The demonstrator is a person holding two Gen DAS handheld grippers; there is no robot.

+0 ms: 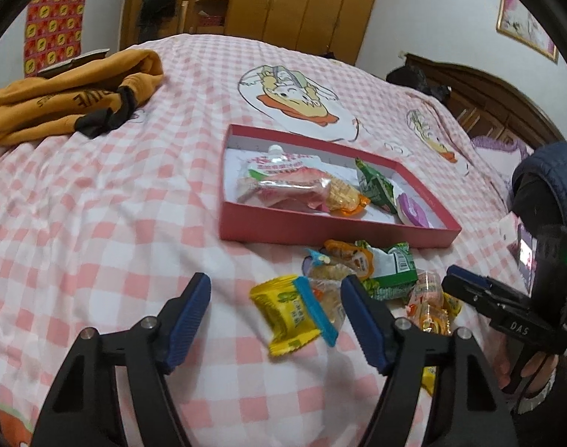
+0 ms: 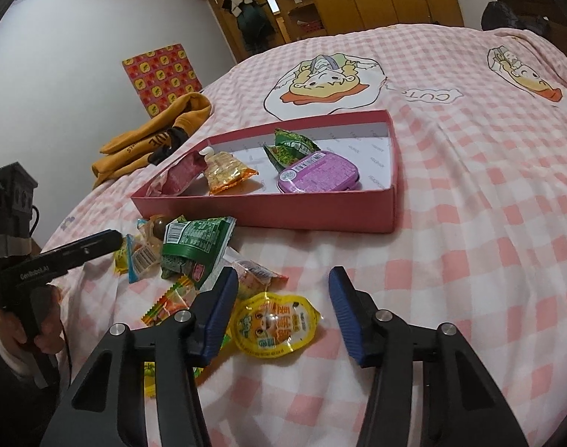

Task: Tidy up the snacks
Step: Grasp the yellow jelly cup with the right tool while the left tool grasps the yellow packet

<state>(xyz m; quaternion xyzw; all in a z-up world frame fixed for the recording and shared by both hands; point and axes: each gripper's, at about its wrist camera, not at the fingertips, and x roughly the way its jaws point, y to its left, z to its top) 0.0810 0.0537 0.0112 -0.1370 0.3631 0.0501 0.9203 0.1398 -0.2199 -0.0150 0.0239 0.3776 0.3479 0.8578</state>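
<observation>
Snacks (image 2: 194, 249) lie heaped on the bed (image 2: 469, 223) just before the red box (image 2: 320, 216), which holds several already. Both tongs, left (image 1: 276, 316) and right (image 2: 283, 309), gape empty. Sorting seems midway; next, right could close on the yellow cup (image 2: 272, 326).

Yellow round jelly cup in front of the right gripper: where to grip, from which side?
Probably from above, right gripper closing across the yellow jelly cup. It lies flat, foil lid up, its thin rim flush on the bedspread, so pinch the cup's opposite rim edges.
</observation>
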